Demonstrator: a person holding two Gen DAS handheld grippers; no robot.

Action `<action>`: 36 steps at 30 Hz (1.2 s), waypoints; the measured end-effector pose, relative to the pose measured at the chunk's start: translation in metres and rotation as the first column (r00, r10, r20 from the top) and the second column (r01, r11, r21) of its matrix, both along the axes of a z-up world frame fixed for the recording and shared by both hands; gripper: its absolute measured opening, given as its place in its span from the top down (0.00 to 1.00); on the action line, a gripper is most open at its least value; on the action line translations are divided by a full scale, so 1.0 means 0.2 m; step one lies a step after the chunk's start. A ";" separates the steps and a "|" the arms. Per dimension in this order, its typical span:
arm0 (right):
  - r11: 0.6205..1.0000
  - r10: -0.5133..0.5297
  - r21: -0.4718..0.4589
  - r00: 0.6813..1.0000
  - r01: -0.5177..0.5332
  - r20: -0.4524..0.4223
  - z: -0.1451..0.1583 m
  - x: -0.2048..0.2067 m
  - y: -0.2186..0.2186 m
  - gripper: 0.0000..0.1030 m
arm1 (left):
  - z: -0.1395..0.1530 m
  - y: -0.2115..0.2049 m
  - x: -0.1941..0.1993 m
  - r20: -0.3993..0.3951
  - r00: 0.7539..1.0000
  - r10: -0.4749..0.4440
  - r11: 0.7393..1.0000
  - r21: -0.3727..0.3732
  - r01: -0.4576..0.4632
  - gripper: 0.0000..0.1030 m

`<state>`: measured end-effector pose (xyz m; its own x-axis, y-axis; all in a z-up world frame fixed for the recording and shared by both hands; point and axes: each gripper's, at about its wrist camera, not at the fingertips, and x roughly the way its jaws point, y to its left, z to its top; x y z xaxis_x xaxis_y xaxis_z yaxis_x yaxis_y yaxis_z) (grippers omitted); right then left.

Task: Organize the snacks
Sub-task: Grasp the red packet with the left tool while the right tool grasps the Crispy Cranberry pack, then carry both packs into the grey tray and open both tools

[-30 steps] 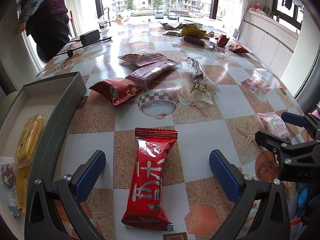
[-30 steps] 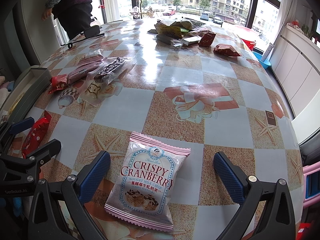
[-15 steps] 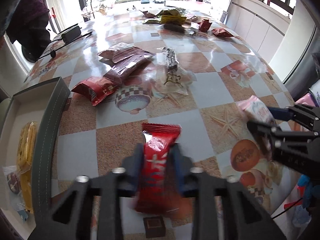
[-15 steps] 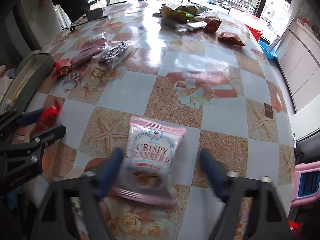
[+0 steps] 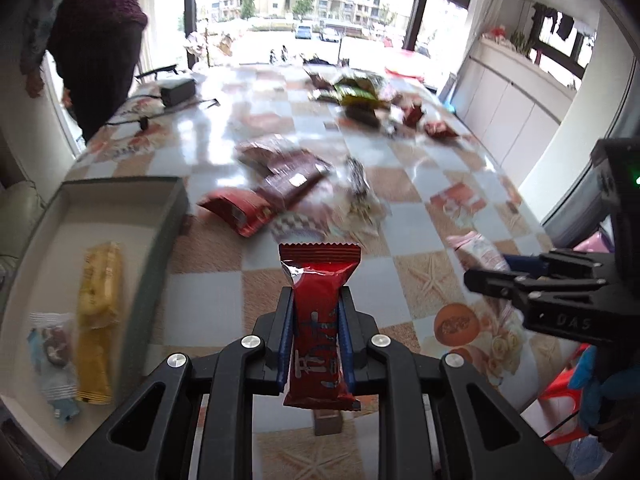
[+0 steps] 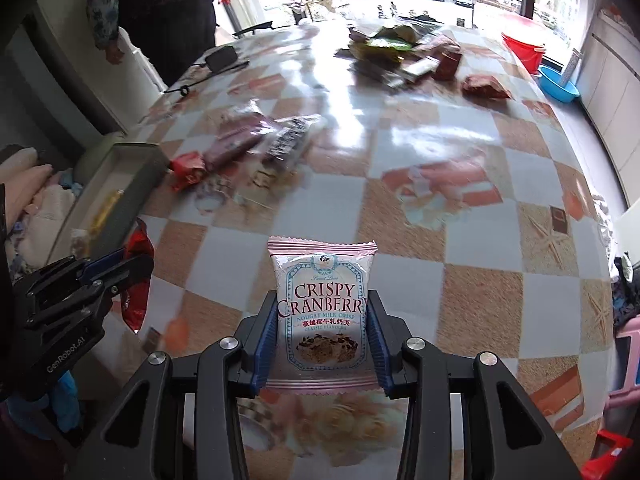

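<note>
Jaws of left gripper pinch red foil snack packet, clear of checkered surface; right gripper jaws closing on pink-white cranberry nougat packet, lifted above surface

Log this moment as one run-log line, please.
left gripper: shut on red foil snack packet | right gripper: closing on pink Crispy Cranberry packet | both lifted off checkered table
</note>
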<state>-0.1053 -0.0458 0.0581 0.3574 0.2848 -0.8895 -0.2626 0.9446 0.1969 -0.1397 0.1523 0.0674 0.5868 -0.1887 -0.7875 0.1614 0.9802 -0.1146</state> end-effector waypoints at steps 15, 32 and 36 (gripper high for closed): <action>0.954 0.282 0.099 0.959 -0.285 0.041 0.12 0.14 0.97 0.59 | 0.09 0.81 -0.09 0.084 0.935 0.344 0.939 -0.003 -0.345 0.79; 0.933 0.344 0.106 0.939 -0.343 0.001 0.00 0.26 1.30 0.00 | -0.11 0.91 -0.08 0.016 0.915 0.402 0.915 0.035 -0.403 0.26; 0.953 0.277 0.118 0.960 -0.280 0.038 0.02 0.25 1.05 0.00 | -0.05 0.84 -0.07 0.024 0.927 0.374 0.926 0.043 -0.375 0.25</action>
<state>-0.0549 0.1645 0.0629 0.2662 0.4807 -0.8355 -0.5171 0.8027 0.2971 -0.1543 0.3198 0.0572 0.6199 0.0832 -0.7802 -0.2168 0.9738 -0.0684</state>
